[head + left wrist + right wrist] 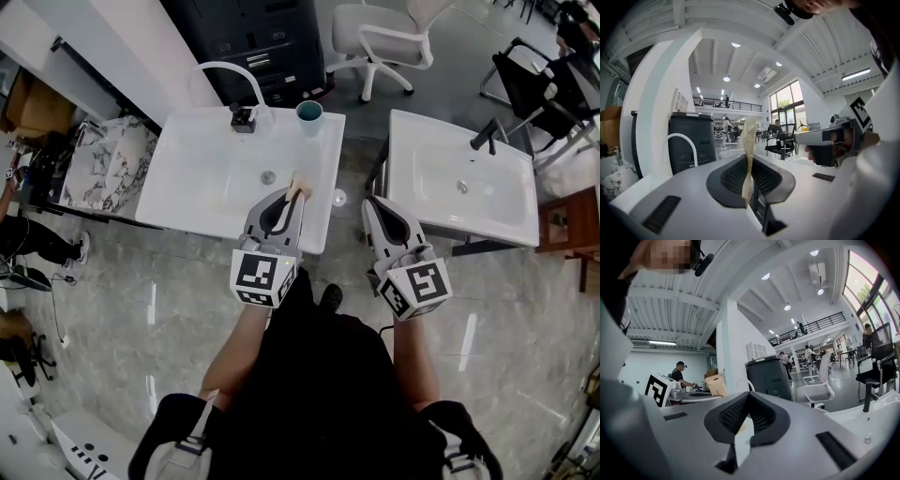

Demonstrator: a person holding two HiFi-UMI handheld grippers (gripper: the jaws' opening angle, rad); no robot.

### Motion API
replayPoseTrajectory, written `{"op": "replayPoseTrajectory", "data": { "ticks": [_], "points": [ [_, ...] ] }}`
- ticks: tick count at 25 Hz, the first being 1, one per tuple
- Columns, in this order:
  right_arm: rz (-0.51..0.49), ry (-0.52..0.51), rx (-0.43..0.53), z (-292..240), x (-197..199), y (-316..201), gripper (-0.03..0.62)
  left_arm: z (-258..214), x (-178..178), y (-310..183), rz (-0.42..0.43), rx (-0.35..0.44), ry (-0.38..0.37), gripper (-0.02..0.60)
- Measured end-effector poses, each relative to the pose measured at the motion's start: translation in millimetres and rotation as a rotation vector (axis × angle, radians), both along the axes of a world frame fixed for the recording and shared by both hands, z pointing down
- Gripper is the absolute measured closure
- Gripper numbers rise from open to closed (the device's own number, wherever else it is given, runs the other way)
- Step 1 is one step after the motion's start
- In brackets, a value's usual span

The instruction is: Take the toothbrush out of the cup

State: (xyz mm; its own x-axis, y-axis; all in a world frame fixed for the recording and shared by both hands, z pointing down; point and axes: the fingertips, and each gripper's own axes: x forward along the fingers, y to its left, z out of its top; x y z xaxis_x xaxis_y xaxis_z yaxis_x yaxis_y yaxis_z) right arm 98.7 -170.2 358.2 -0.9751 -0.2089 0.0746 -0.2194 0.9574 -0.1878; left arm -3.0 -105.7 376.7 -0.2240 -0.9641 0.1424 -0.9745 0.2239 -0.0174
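Nearest, the left hand-held gripper point(284, 204) point(749, 171) pinches the pale toothbrush point(298, 190) point(749, 150) between its jaws, the brush standing upright above them and clear of the cup. Beside it, the right hand-held gripper point(379, 212) point(747, 417) has its jaws pressed together. Beyond lies the white washbasin point(202, 183). At its far rim stands the teal cup point(309, 114), near the curved tap point(231, 73).

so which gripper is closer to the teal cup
Left. The left gripper, holding the toothbrush, is over the sink whose back rim bears the cup; the right gripper is past that sink's right edge, over the floor, farther away.
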Motion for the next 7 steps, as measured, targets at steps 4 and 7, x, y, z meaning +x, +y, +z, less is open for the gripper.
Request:
{"op": "replayPoseTrajectory", "data": {
  "ticks": [4,7],
  "points": [
    [-0.002,0.001,0.014,1.8,-0.5,1.0,0.563,0.0,-0.4,-0.1,0.003,0.007,0.001,0.545],
    [-0.002,0.002,0.02,3.7,1.1,0.2,0.563,0.9,1.4,-1.3,0.003,0.011,0.0,0.545]
  ]
}}
